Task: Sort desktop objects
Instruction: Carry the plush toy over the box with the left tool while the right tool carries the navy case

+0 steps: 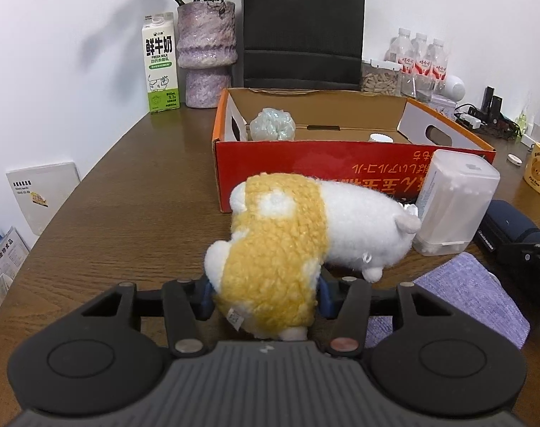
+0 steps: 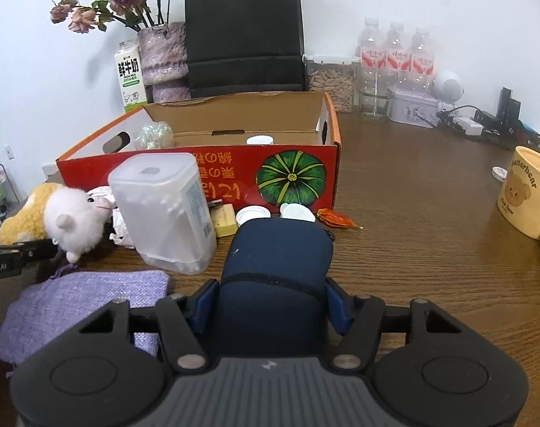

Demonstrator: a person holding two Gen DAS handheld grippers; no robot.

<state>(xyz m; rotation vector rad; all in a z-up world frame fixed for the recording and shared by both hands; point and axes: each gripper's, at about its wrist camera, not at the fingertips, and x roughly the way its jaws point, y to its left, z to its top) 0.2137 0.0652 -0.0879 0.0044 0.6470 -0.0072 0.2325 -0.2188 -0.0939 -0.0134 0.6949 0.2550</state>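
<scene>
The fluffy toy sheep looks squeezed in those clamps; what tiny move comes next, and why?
Probably lift it: the left gripper is shut on the plush sheep, which still lies on the table before the open red box.

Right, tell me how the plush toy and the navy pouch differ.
The plush toy is fluffy, white with yellow patches; the navy pouch is smooth and one dark colour. The toy sits in the left gripper, the pouch in the right gripper. The toy touches the clear plastic container; the pouch lies apart from it. Both rest on the wooden table, gripped by jaws.
</scene>
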